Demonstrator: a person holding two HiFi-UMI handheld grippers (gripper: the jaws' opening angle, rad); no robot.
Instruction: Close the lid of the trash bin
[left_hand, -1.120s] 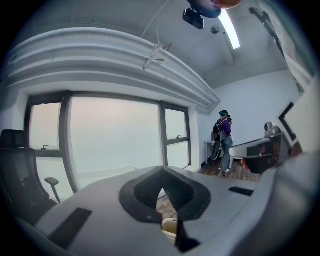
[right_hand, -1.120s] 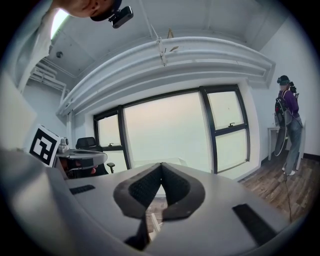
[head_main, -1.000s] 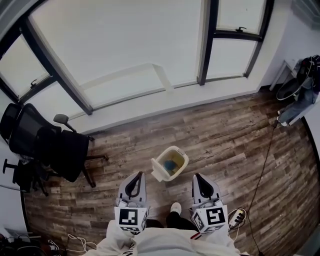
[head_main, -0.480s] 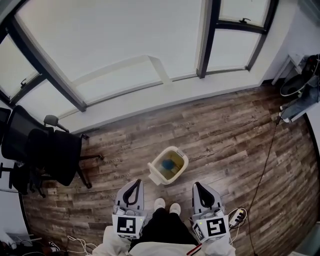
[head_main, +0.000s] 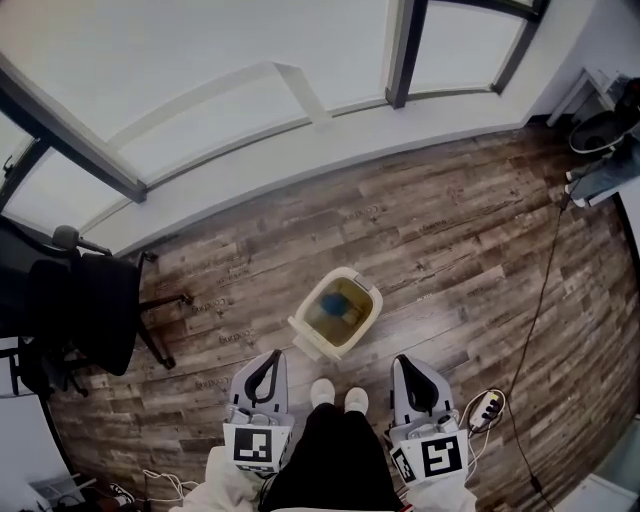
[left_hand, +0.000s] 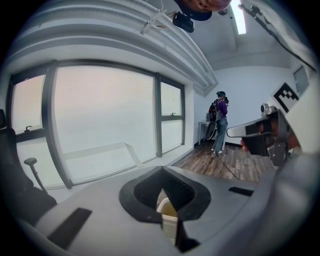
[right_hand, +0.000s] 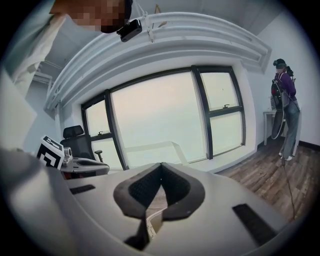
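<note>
A small cream trash bin (head_main: 336, 311) stands on the wood floor just ahead of my shoes. It is open, with something blue and yellowish inside. Its lid (head_main: 306, 341) hangs down at the near left side. My left gripper (head_main: 271, 355) is held low and to the left of the bin, shut and empty. My right gripper (head_main: 404, 361) is to the bin's right, also shut and empty. Neither touches the bin. In the left gripper view the jaws (left_hand: 161, 170) meet at the tips, and the bin (left_hand: 168, 212) shows through the gap. The right gripper (right_hand: 161, 165) looks the same, with the bin's rim (right_hand: 152, 220) below.
A black office chair (head_main: 85, 305) stands at the left by the large window (head_main: 200, 90). A power strip (head_main: 488, 408) and a long cable (head_main: 535, 300) lie on the floor at the right. Another person (left_hand: 219, 120) stands far off by the right wall.
I have stepped forward, so the bin now lies closer to my feet and larger in view. Both grippers stay shut at my sides.
</note>
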